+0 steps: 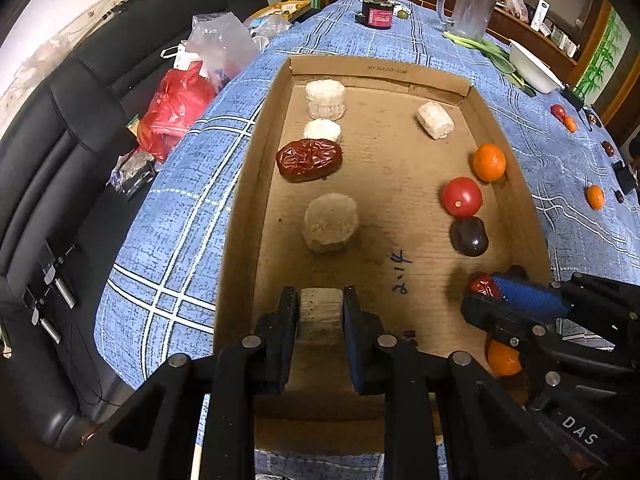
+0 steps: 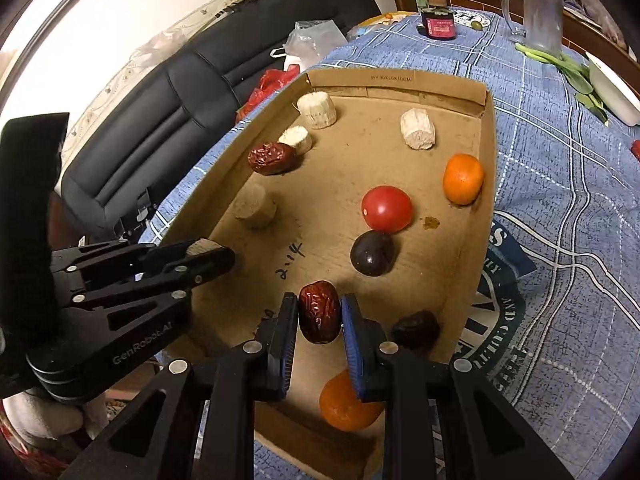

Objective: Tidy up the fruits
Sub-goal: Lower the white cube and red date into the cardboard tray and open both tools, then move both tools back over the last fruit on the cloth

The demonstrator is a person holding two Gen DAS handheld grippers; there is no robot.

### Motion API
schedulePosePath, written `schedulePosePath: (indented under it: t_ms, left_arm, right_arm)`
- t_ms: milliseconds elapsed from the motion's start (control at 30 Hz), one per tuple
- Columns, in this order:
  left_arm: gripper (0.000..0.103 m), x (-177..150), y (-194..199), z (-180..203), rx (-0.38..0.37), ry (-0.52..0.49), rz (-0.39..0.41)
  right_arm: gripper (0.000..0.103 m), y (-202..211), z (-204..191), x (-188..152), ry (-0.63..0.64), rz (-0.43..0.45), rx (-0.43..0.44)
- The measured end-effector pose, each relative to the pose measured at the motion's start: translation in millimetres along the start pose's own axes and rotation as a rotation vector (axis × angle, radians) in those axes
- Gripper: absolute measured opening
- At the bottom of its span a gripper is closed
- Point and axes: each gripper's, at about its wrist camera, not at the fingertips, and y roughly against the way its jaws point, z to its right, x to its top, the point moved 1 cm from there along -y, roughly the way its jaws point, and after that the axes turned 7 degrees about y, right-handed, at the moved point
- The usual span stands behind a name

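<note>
Inside the cardboard tray (image 2: 486, 168), right gripper (image 2: 320, 316) clamps a red date (image 2: 319, 312), left gripper (image 1: 321, 312) a pale chunk (image 1: 321, 314) — placement step; next, release each among its kind.

Right gripper (image 2: 320, 316) closed on wrinkled red date (image 2: 319, 312), low over cardboard tray (image 2: 486, 184). Left gripper (image 2: 210, 254) at left, clamping pale cylinder chunk (image 2: 203, 246). In tray: tomato (image 2: 386, 208), dark plum (image 2: 372, 253), orange (image 2: 463, 178), second date (image 2: 272, 158), near orange (image 2: 346, 404), dark dried fruit (image 2: 416, 330). Blue plaid tabletop (image 2: 560, 200).
</note>
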Motion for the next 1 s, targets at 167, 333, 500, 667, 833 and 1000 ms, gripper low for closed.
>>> schedulePosePath:
  t_ms: [167,333,500,667,833,1000]
  left_arm:
    - [0.021,0.7,-1.7,-2.0,0.002,0.011,-0.003]
    - [0.021,1.2,-2.0,-1.3,0.006,0.012,-0.002]
    - [0.025,3.9,-1.5,-1.0,0.007,0.018,0.0]
    - [0.035,6.8,4.0,1.0,0.007,0.017,0.017]
    - [0.045,8.9,9.0,4.8,0.013,0.006,0.034]
    - [0.047,11.7,13.7,6.4,0.019,0.007,0.043]
  right_arm:
    - [0.025,-8.6,1.1,-0.9,-0.005,-0.014,-0.006]
    - [0.025,-14.0,3.1,-0.9,-0.011,-0.022,-0.005]
    - [0.025,-17.2,4.1,0.7,-0.012,-0.021,-0.001]
    - [0.025,-16.7,8.0,-0.2,-0.021,-0.019,0.012]
    - [0.027,-13.6,7.4,-1.2,-0.022,-0.015,0.029]
    - [0.035,-4.2,4.6,-1.2,-0.013,0.004,0.039]
